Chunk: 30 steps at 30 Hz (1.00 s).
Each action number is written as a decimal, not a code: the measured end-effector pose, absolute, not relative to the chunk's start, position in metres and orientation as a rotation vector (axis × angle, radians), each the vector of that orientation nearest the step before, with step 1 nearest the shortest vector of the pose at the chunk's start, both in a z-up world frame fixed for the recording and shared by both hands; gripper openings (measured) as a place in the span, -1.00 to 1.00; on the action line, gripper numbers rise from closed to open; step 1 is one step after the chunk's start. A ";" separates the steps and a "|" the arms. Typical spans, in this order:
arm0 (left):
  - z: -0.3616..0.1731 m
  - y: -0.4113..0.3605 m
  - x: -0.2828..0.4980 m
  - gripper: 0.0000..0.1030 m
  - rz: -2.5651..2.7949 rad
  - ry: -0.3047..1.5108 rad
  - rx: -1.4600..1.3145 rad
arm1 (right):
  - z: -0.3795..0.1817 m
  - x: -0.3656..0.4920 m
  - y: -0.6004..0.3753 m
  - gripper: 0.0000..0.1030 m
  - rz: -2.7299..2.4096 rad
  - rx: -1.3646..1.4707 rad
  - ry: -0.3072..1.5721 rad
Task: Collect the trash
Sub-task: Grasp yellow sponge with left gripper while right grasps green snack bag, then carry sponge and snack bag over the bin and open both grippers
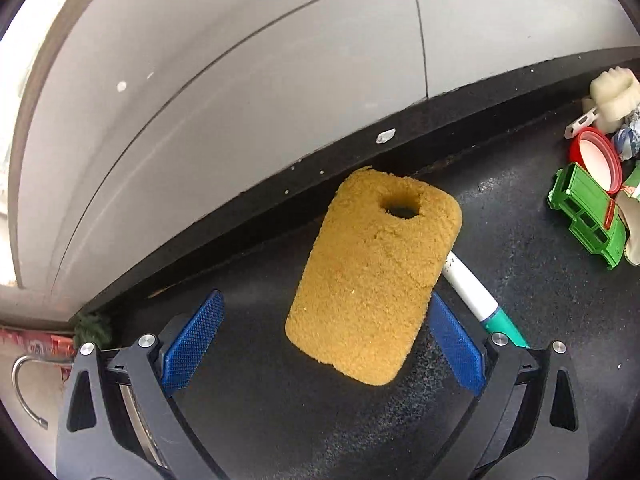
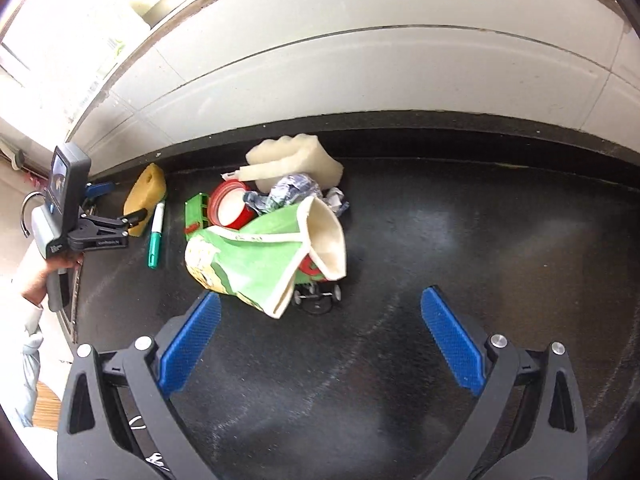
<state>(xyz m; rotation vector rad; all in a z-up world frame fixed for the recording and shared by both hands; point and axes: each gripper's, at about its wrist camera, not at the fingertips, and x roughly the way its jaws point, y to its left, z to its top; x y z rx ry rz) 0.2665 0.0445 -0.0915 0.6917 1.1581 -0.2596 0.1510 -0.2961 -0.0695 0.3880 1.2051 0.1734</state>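
A yellow sponge (image 1: pixel 374 276) with a round hole lies on the black counter (image 1: pixel 520 312), between the blue pads of my open left gripper (image 1: pixel 326 344); neither pad touches it. A green-capped white marker (image 1: pixel 476 296) pokes out from under its right side. In the right wrist view the same sponge (image 2: pixel 145 192) and marker (image 2: pixel 156 236) lie at far left, with the left gripper (image 2: pixel 120 216) around the sponge. My right gripper (image 2: pixel 320 340) stands open over bare counter, just short of a heap: a green snack bag (image 2: pixel 248 264), red lid (image 2: pixel 230 208), white foam (image 2: pixel 294 162), crumpled wrapper (image 2: pixel 292 194).
A green toy truck (image 1: pixel 588 220) lies beside the heap, its wheels (image 2: pixel 316 296) showing under the bag. A grey tiled wall (image 1: pixel 240 100) runs behind the counter. A person's hand (image 2: pixel 44 276) holds the left gripper at the counter's left edge. A metal hook (image 1: pixel 24 392) hangs there.
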 end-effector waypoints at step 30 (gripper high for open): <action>-0.009 0.101 0.239 0.00 -0.307 1.201 0.196 | -0.030 0.127 -0.304 -0.74 0.215 0.749 1.065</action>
